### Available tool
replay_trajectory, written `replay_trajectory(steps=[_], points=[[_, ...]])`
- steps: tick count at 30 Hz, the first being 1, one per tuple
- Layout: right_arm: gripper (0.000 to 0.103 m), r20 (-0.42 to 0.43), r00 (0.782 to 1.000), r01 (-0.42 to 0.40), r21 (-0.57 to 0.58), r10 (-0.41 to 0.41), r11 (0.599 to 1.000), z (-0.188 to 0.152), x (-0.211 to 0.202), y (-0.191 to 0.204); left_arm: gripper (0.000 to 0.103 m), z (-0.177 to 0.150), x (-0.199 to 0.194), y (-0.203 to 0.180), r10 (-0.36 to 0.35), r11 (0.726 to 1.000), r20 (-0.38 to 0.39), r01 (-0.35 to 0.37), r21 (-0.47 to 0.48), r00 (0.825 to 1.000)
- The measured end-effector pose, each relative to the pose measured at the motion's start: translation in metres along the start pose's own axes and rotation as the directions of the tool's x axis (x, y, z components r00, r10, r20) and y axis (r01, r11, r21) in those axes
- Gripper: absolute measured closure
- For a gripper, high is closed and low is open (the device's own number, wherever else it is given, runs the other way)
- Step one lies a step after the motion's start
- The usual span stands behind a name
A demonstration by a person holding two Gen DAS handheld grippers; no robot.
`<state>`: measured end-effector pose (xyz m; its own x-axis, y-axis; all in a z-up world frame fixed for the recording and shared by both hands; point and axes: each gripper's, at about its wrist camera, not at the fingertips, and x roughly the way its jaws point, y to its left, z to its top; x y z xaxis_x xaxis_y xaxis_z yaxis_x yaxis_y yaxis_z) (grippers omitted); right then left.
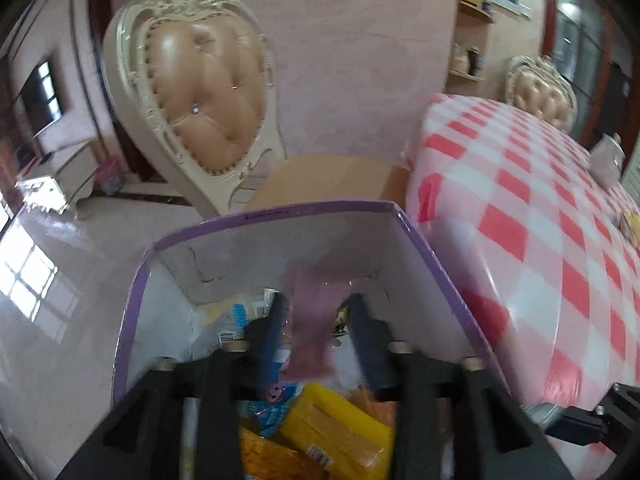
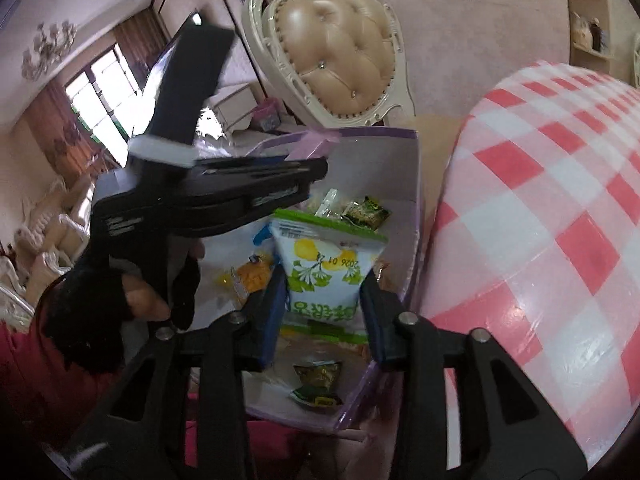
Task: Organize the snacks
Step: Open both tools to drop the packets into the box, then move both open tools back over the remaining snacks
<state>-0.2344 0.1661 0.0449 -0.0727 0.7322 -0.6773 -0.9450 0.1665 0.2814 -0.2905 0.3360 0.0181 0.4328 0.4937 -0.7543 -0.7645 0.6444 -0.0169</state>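
Note:
A purple-rimmed box (image 1: 280, 210) with white inner walls holds several snacks, among them a yellow packet (image 1: 336, 424) and small green packets (image 2: 366, 212). My left gripper (image 1: 318, 332) hangs over the box with its blue pads apart. A blurred pink packet (image 1: 312, 320) is loose between them. In the right wrist view the left gripper (image 2: 320, 172) comes in from the left, held by a black-gloved hand (image 2: 100, 300). My right gripper (image 2: 324, 312) holds a white, green and yellow packet (image 2: 324, 276) upright above the box (image 2: 416, 200), both pads against its sides.
A table under a red-and-white check cloth (image 1: 540, 220) stands right of the box. An ornate padded chair (image 1: 200, 100) is behind the box, its seat against the table. Shiny floor (image 1: 60, 300) lies to the left. A red sleeve (image 2: 24, 380) fills the lower left.

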Motion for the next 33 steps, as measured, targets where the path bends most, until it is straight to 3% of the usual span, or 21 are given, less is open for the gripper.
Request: replay_trajectory(steps=[1, 2, 6, 12, 14, 15, 17, 18, 19, 21, 24, 28, 30, 33], points=[[0.054, 0.015, 1.0, 0.001, 0.012, -0.001, 1.0, 0.0, -0.005, -0.005, 0.033, 0.001, -0.002, -0.003, -0.004, 1.0, 0.005, 0.004, -0.017, 1.0], [0.054, 0.029, 1.0, 0.002, 0.033, -0.003, 0.999, 0.001, -0.01, -0.012, 0.03, 0.002, -0.005, -0.006, -0.009, 1.0, 0.015, 0.009, -0.019, 1.0], [0.051, 0.097, 0.994, 0.032, 0.139, -0.046, 0.99, 0.001, -0.039, -0.052, 0.029, 0.009, -0.018, -0.036, -0.016, 0.999, 0.071, 0.013, 0.036, 0.997], [0.047, 0.132, 0.969, 0.17, 0.269, -0.211, 0.948, -0.02, -0.089, -0.12, 0.026, 0.025, -0.038, -0.112, -0.197, 0.973, 0.091, 0.184, 0.14, 0.976], [0.045, 0.129, 0.956, 0.212, 0.316, -0.263, 0.925, -0.027, -0.105, -0.139, 0.025, 0.03, -0.045, -0.15, -0.288, 0.946, 0.071, 0.272, 0.174, 0.955], [0.045, 0.122, 0.941, 0.256, 0.353, -0.315, 0.9, -0.032, -0.117, -0.155, 0.025, 0.033, -0.048, -0.174, -0.348, 0.925, 0.053, 0.334, 0.183, 0.936], [0.045, 0.112, 0.92, 0.305, 0.403, -0.377, 0.863, -0.04, -0.135, -0.174, 0.024, 0.038, -0.054, -0.217, -0.459, 0.875, 0.027, 0.447, 0.187, 0.888], [0.045, 0.106, 0.904, 0.332, 0.432, -0.413, 0.838, -0.043, -0.145, -0.184, 0.021, 0.04, -0.057, -0.244, -0.518, 0.842, 0.022, 0.505, 0.191, 0.855], [0.045, 0.098, 0.876, 0.376, 0.472, -0.472, 0.797, -0.051, -0.161, -0.198, 0.018, 0.041, -0.058, -0.272, -0.557, 0.816, 0.023, 0.542, 0.2, 0.83], [0.043, 0.078, 0.827, 0.438, 0.53, -0.556, 0.726, -0.064, -0.186, -0.221, 0.018, 0.04, -0.053, -0.321, -0.593, 0.786, 0.007, 0.578, 0.218, 0.805], [0.04, 0.053, 0.776, 0.474, 0.606, -0.628, 0.638, -0.089, -0.222, -0.249, 0.018, 0.036, -0.029, -0.391, -0.589, 0.78, -0.05, 0.584, 0.226, 0.807], [0.04, -0.022, 0.705, 0.508, 0.713, -0.709, 0.484, -0.126, -0.261, -0.29, 0.018, 0.033, -0.001, -0.456, -0.572, 0.787, -0.09, 0.577, 0.219, 0.815], [0.04, -0.042, 0.706, 0.477, 0.766, -0.707, 0.431, -0.14, -0.274, -0.308, 0.018, 0.035, 0.01, -0.477, -0.567, 0.782, -0.096, 0.571, 0.251, 0.818], [0.04, -0.035, 0.732, 0.412, 0.818, -0.68, 0.401, -0.15, -0.283, -0.32, 0.018, 0.042, 0.027, -0.507, -0.567, 0.755, -0.103, 0.566, 0.331, 0.817]])
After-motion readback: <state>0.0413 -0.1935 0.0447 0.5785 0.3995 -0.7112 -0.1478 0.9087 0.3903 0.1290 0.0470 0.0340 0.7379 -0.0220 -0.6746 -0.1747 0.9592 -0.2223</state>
